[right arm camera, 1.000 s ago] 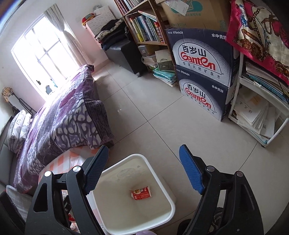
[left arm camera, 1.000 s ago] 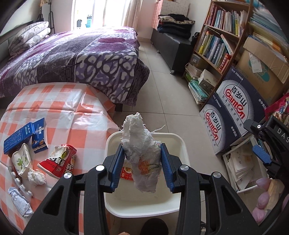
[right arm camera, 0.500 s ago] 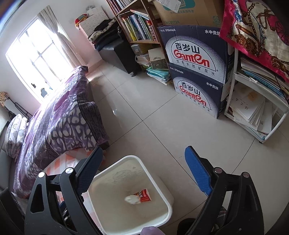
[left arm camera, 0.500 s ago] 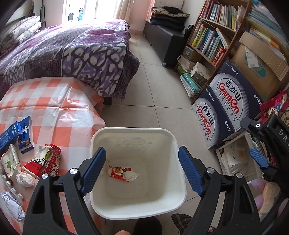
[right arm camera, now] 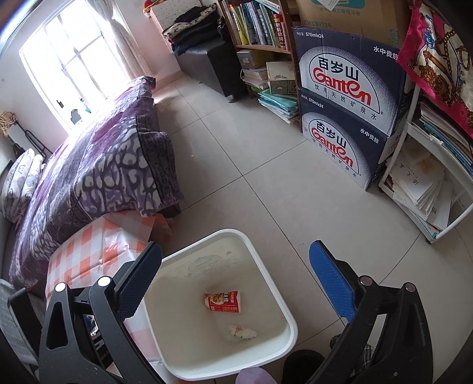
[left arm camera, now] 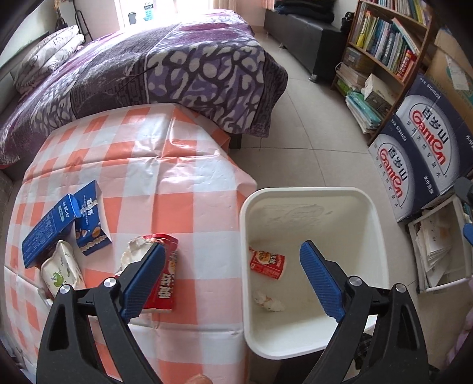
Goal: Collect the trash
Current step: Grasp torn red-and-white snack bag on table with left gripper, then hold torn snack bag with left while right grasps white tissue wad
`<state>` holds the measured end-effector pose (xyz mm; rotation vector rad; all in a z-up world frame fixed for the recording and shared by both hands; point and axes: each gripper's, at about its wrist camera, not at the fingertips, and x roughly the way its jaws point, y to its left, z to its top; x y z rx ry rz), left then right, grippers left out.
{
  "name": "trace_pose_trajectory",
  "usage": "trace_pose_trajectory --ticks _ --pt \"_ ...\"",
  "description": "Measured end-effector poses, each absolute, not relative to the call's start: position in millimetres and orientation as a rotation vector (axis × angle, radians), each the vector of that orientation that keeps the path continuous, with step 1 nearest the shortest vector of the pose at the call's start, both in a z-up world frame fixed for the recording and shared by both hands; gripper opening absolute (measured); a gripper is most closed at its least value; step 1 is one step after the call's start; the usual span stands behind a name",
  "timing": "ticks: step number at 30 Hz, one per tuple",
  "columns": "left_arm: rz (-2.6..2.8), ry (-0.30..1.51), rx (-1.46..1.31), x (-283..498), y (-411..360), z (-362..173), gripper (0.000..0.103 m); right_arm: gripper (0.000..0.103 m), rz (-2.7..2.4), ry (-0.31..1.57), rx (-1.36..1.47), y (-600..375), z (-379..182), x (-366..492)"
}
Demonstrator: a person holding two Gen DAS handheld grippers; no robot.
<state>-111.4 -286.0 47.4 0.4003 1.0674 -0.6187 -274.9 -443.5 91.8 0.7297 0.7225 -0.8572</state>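
Observation:
A white bin (left arm camera: 310,192) stands on the floor against the checked table (left arm camera: 147,177). In it lie a red carton (left arm camera: 267,264) and a crumpled tissue (left arm camera: 267,301). My left gripper (left arm camera: 233,280) hangs over the gap between table and bin, jaws opening, nothing between them. Its left finger covers part of a red snack packet (left arm camera: 167,283) on the table. A blue carton (left arm camera: 47,230), a blue box (left arm camera: 91,218) and a white-green pack (left arm camera: 60,271) lie further left. My right gripper (right arm camera: 236,283) is above the bin (right arm camera: 266,271), jaws opening and empty, with the red carton (right arm camera: 223,301) and the tissue (right arm camera: 242,332) below.
A bed with a purple cover (left arm camera: 177,68) stands behind the table. Stacked Ganten boxes (right arm camera: 346,112), a bookshelf (right arm camera: 260,26) and a white rack of papers (right arm camera: 425,189) line the right side. Tiled floor (right arm camera: 251,153) lies between them.
The left gripper has let go of the crumpled tissue, which now lies in the bin, and its view has swung left toward the table. Both grippers' jaws have spread wider.

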Motion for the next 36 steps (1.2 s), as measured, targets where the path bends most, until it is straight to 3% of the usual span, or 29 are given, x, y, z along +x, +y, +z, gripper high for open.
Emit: trace_pose_trajectory --ticks 6,13,15,17,18,36 --pt "-0.514 1.148 0.596 -77 -276 17 0.089 0.096 -0.814 0.762 0.723 -435 87 -258" --pt "-0.493 1.294 0.642 -55 -253 -20 0.088 0.096 -0.761 0.802 0.7 -420 83 -237" --pt "-0.506 1.323 0.624 -52 -244 -24 0.079 0.096 -0.749 0.814 0.699 -416 81 -231" --pt "-0.522 1.354 0.604 -50 -235 -27 0.059 0.096 -0.739 0.826 0.68 -409 80 -222" --pt "-0.534 1.365 0.587 -49 -230 -28 0.056 0.096 -0.732 0.834 0.669 -405 79 -217" --pt "-0.466 1.103 0.189 -4 -68 77 0.051 0.096 -0.352 1.008 0.442 -281 46 -126"
